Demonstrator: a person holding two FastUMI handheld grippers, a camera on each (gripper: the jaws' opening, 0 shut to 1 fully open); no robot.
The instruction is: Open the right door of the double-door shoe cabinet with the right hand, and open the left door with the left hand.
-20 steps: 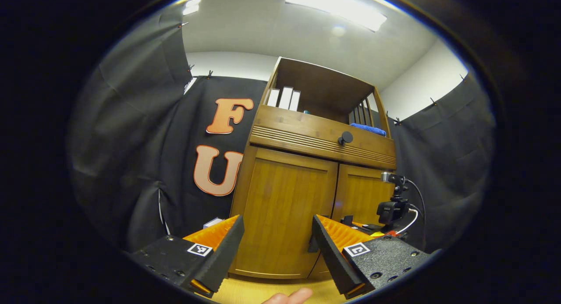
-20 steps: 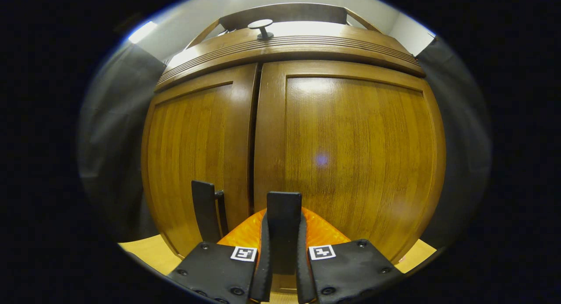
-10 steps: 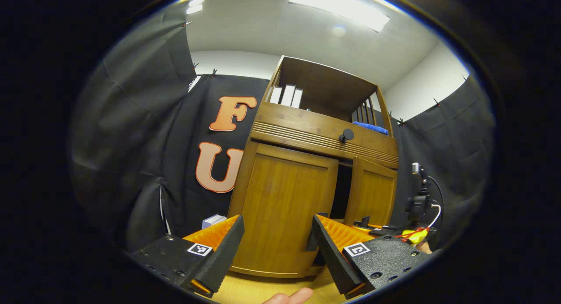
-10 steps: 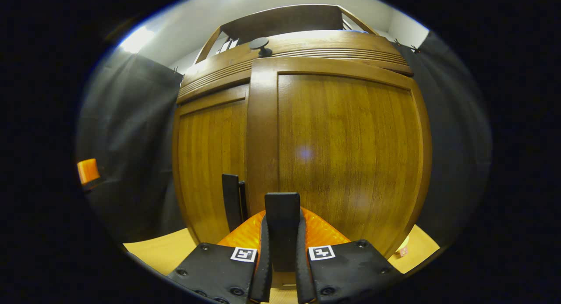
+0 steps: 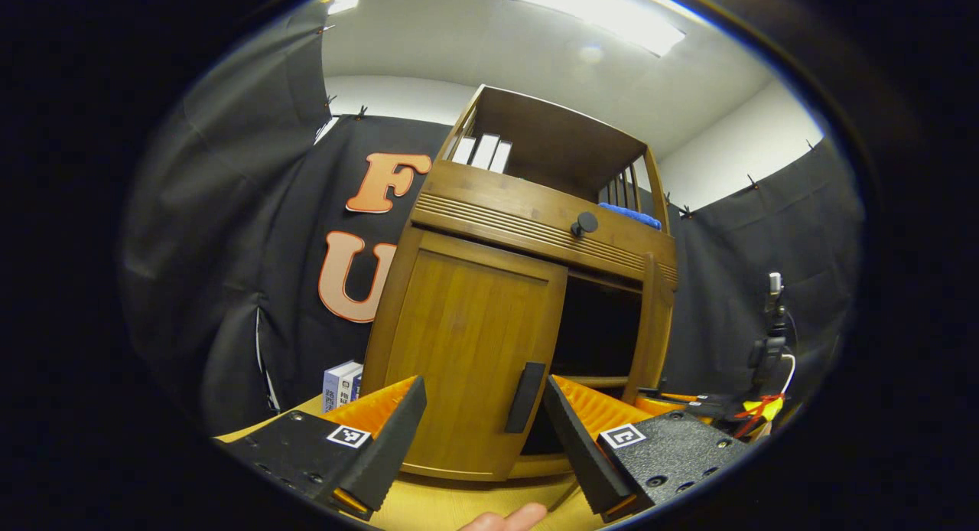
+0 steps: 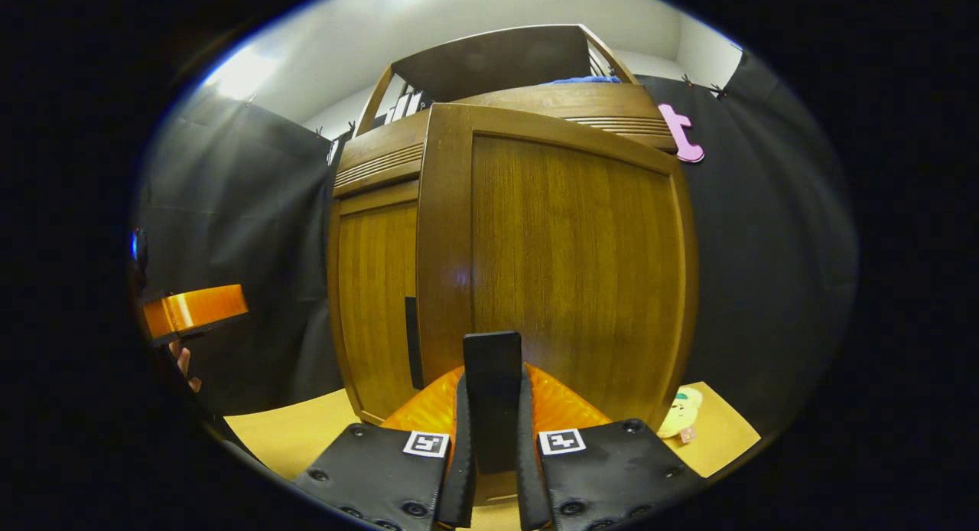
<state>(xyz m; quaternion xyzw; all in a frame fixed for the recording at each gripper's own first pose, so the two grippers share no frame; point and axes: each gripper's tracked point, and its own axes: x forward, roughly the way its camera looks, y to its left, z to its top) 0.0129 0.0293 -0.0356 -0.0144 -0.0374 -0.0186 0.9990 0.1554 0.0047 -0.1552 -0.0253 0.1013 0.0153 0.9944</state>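
Shoe cabinet (image 5: 528, 232), in brown wood, stands on a pale wooden floor (image 5: 466, 508) against the black booth cloth. In the left gripper view the right door (image 5: 656, 324) is swung outward, nearly edge-on, exposing a dark interior. The left door (image 5: 466, 355) sits closed, its black vertical handle (image 5: 525, 397) near its inner edge. A drawer front with a round black knob (image 5: 584, 223) runs above both doors. The open shelf on top holds white upright books (image 5: 482, 150) and a blue cloth (image 5: 629, 214).

Left gripper (image 5: 482, 431) is spread wide, its black fingers apart and holding nothing, positioned short of the left door. A fingertip (image 5: 505, 518) of the person shows at the bottom edge.

Right gripper (image 6: 493, 408) is pressed together on the black handle of the right door (image 6: 566, 255), both fingers clamped against its sides; in the right gripper view this door panel faces the camera squarely. The left gripper's orange body (image 6: 195, 309) shows at the far left. A small soft toy (image 6: 679, 420) lies on the floor beside the door's lower right corner. White boxes (image 5: 340, 382) stand at the cabinet's left foot.
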